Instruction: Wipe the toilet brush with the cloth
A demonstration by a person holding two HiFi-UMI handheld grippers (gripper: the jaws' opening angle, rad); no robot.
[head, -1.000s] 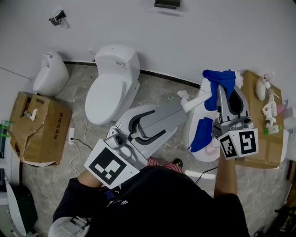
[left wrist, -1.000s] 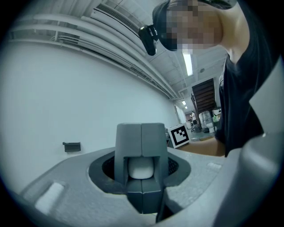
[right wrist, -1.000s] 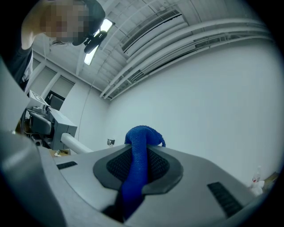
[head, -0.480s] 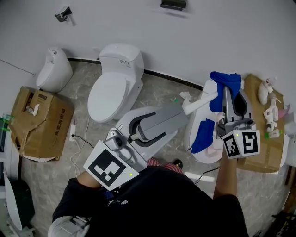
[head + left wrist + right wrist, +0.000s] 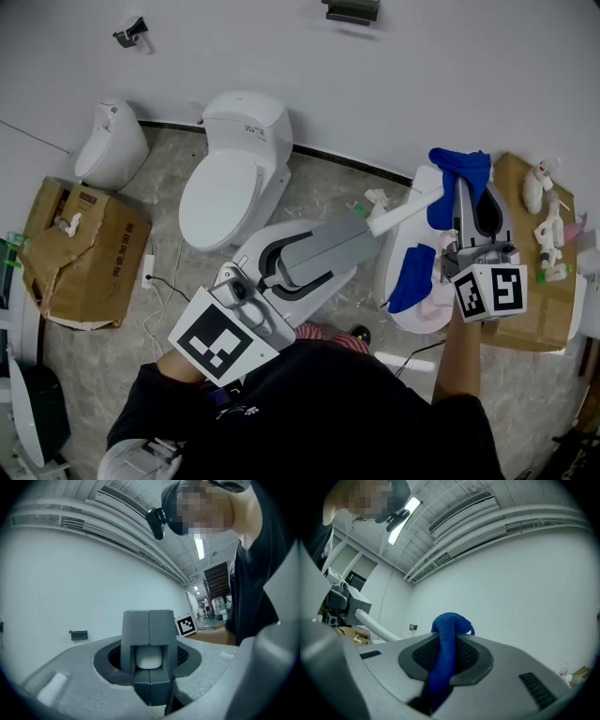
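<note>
My left gripper [image 5: 370, 225] points right and is shut on the end of a white toilet brush handle [image 5: 410, 207]; the handle's tip [image 5: 149, 658] shows pinched between the grey fingers. The handle runs up and right to a blue cloth [image 5: 457, 171]. My right gripper [image 5: 462, 199] is shut on that cloth [image 5: 443, 658], which bunches over its tips and touches the handle's far end. A second fold of blue cloth [image 5: 411, 277] hangs lower, beside the right gripper. The handle [image 5: 377, 630] also shows in the right gripper view. The brush head is hidden.
A white toilet [image 5: 230, 173] and a small white fixture [image 5: 108, 150] stand against the back wall. A torn cardboard box [image 5: 80, 253] is at the left. Below the right gripper lies a white oval fixture [image 5: 397, 251], next to flat cardboard [image 5: 525, 309] with small bottles [image 5: 548, 225].
</note>
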